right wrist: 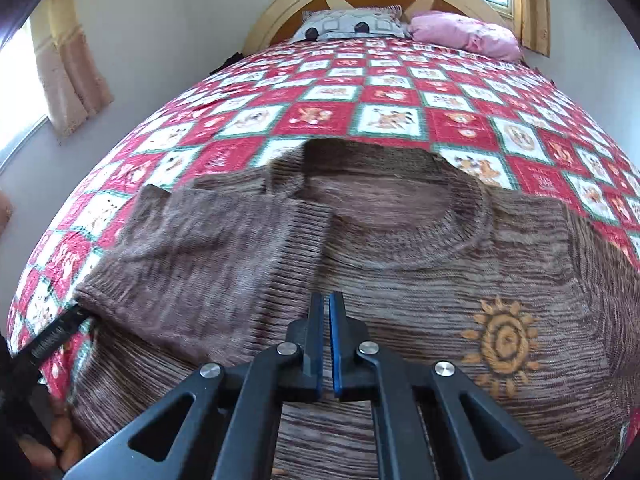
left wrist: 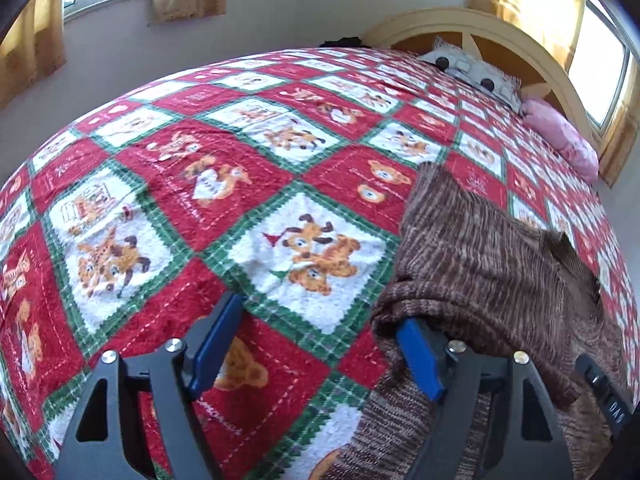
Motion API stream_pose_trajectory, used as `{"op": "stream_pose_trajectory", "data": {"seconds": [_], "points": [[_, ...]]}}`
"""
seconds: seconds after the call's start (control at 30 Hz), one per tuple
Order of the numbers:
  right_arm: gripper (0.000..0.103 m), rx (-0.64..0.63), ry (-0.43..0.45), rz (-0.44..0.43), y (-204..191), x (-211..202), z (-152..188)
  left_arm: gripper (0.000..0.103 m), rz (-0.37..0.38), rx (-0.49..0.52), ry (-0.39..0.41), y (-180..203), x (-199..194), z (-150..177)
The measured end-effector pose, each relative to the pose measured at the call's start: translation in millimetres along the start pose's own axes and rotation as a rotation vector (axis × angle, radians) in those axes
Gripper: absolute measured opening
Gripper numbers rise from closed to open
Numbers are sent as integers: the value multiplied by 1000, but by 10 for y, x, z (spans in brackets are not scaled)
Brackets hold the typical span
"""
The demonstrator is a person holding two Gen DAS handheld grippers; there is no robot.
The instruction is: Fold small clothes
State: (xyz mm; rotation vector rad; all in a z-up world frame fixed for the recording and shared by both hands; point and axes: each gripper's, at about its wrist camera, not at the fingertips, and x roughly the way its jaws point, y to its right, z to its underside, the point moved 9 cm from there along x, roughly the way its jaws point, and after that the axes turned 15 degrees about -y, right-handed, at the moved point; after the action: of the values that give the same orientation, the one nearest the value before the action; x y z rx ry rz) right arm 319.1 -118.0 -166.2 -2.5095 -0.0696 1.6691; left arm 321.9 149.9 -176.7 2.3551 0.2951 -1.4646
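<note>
We see the brown knit sweater (right wrist: 400,240) lying flat on the bed's red, white and green quilt (left wrist: 200,184), one sleeve folded across its chest beside an orange sun motif (right wrist: 500,344). The right tool (right wrist: 326,312) points steeply down over the chest, fingers pressed together on nothing. The left tool (left wrist: 320,332) stands spread at the sweater's edge, one finger under a fold, pillows (right wrist: 464,32) lying by the headboard beyond.

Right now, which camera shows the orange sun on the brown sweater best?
The right wrist view shows it best: the orange sun sits in plain sight on the brown sweater, right of the shut right hand-held gripper. The left wrist view shows only the sweater's folded left edge, no sun.
</note>
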Motion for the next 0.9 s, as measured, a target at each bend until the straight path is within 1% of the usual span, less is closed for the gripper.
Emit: {"op": "stream_pose_trajectory", "data": {"seconds": [0.03,0.1,0.13,0.2,0.23,0.27,0.33,0.37,0.4,0.47,0.5,0.53,0.57,0.6,0.63,0.67,0.7,0.73,0.8,0.9], "points": [[3,7,-13,-18,22,30,41,80,-6,-5,2,-11,-2,0],[3,22,14,-47,45,-30,38,80,-10,-9,12,-27,-22,19],[3,41,25,-74,65,-76,22,80,-9,-3,13,-19,-21,27],[3,93,42,-166,88,-170,-76,81,-16,15,7,5,-2,29],[8,106,39,-192,83,-174,-131,81,-26,22,5,17,9,21],[15,119,30,-225,77,-169,-211,82,-31,29,6,31,5,33],[63,125,28,-274,49,-150,-363,82,-23,38,12,44,-9,41],[69,128,45,-271,57,-146,-441,82,6,32,22,35,-40,52],[69,123,55,-239,63,-124,-517,82,34,21,32,16,-67,57],[69,75,47,-193,-11,-31,-614,82,131,-29,60,-73,-130,61],[69,42,28,-152,-55,48,-648,82,170,-50,70,-111,-148,58],[69,9,3,-102,-97,145,-678,82,205,-76,81,-155,-165,52],[68,-21,-18,-74,-158,248,-676,82,227,-111,93,-215,-177,44],[62,-37,-26,-56,-193,304,-675,82,242,-144,102,-266,-180,31],[56,-72,-4,10,-240,323,-695,82,255,-158,105,-279,-180,25],[46,-123,21,62,-299,314,-689,82,257,-164,105,-278,-175,18],[23,-171,33,81,-390,310,-682,82,247,-159,103,-265,-168,7],[18,-193,39,102,-437,301,-671,82,234,-152,101,-243,-164,9],[14,-220,58,134,-462,267,-684,82,209,-141,93,-213,-148,-5],[12,-224,116,165,-391,130,-716,82,233,-151,98,-234,-151,6]]}}
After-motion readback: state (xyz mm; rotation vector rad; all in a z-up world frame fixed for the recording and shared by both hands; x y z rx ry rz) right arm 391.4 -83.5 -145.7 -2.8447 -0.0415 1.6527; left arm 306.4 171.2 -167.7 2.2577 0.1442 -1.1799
